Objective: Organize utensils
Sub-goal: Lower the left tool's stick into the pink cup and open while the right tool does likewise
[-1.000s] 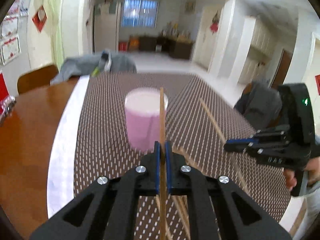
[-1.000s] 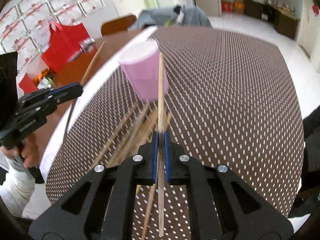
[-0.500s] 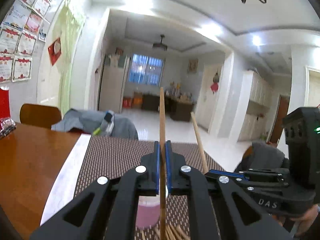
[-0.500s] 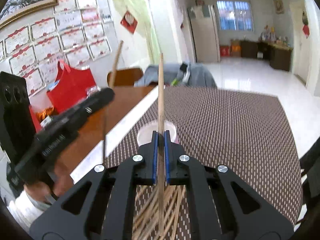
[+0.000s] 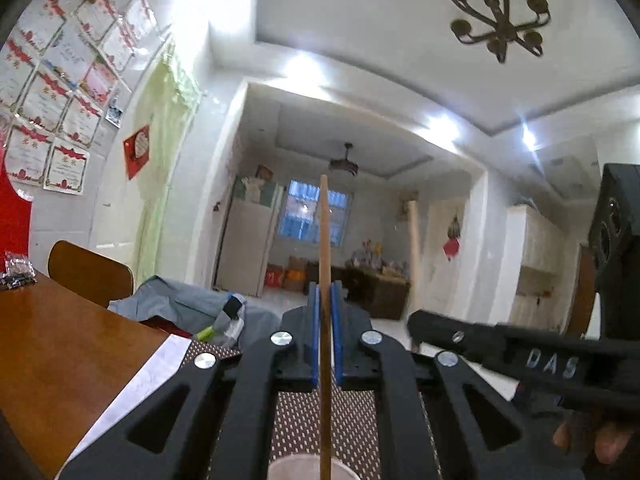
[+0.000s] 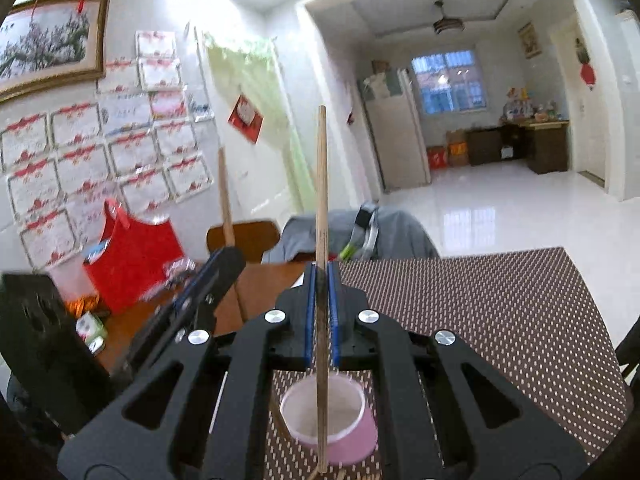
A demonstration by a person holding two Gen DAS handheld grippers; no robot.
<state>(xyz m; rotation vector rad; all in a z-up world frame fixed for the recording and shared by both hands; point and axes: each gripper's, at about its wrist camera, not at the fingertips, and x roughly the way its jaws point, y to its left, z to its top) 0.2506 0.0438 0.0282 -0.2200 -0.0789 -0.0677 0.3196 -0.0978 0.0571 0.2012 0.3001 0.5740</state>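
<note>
My left gripper is shut on a wooden chopstick held upright, its lower end over the rim of the pink cup. My right gripper is shut on another wooden chopstick, also upright, its lower end in front of the pink cup on the dotted brown mat. The right gripper shows at the right of the left wrist view with its chopstick. The left gripper and its chopstick show at the left of the right wrist view.
A brown wooden table carries the mat. A chair with a grey jacket stands at the far edge. A red bag and small packets sit at the table's left. More chopstick ends lie on the mat below the cup.
Both grippers have tilted up and moved together over the pink cup, each still holding its chopstick. The cup has dropped to the bottom of both views.
</note>
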